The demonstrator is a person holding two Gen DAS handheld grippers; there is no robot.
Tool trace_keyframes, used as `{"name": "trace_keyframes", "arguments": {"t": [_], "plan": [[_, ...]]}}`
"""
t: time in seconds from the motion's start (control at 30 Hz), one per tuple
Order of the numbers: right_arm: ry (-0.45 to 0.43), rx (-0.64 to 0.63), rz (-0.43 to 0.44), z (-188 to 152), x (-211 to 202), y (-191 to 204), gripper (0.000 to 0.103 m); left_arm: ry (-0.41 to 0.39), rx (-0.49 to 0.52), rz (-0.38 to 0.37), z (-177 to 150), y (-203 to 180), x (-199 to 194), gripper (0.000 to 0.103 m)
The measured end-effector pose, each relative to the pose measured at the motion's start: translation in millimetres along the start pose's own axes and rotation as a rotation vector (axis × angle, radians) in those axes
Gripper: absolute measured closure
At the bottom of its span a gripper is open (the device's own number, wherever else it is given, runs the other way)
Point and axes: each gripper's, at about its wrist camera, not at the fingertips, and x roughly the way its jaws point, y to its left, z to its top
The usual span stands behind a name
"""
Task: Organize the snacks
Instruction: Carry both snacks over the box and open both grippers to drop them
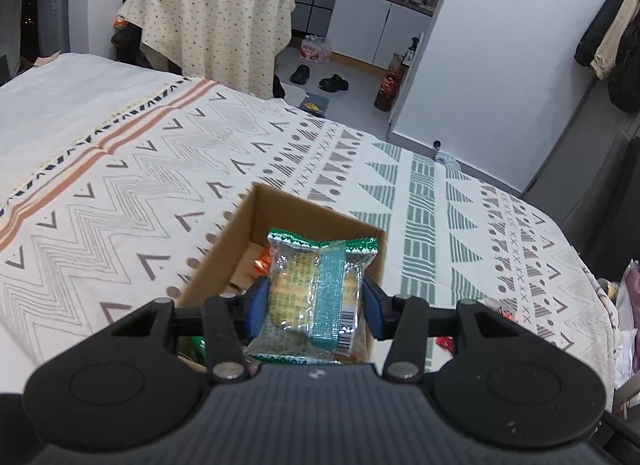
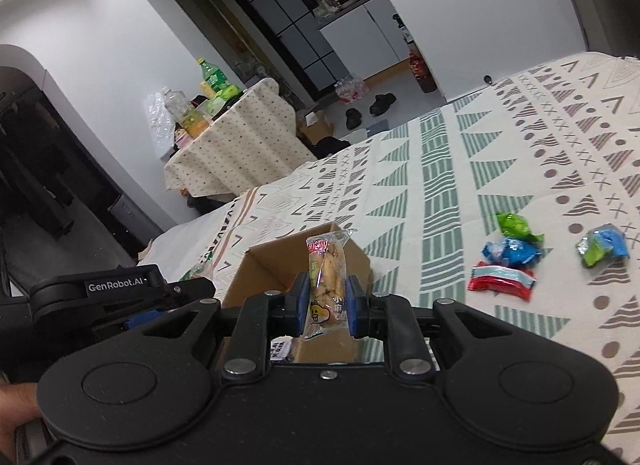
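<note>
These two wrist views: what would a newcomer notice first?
Each gripper grips a wrapped snack: the left gripper holds a green-edged cracker pack above the open cardboard box, and the right gripper holds a slim biscuit packet upright near that box. On the patterned bedspread to the right lie four loose snack packets.

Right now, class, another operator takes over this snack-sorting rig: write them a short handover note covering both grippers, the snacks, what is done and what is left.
Left gripper: shut on a green-edged cracker pack, over the cardboard box.
Right gripper: shut on a slim biscuit stick, by the same box.
Done: some snacks already lie in the box.
Left: drop both packs in, then collect the four loose snacks on the bedspread: green, blue, red, blue-green.
</note>
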Motion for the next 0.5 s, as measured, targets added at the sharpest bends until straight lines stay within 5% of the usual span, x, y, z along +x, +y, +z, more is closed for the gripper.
{"name": "trace_keyframes", "arguments": {"t": [0.5], "plan": [[-0.004, -0.036, 0.005, 2, 40, 34, 0.084, 0.044, -0.067, -0.030, 19, 46, 40, 0.055]]}}
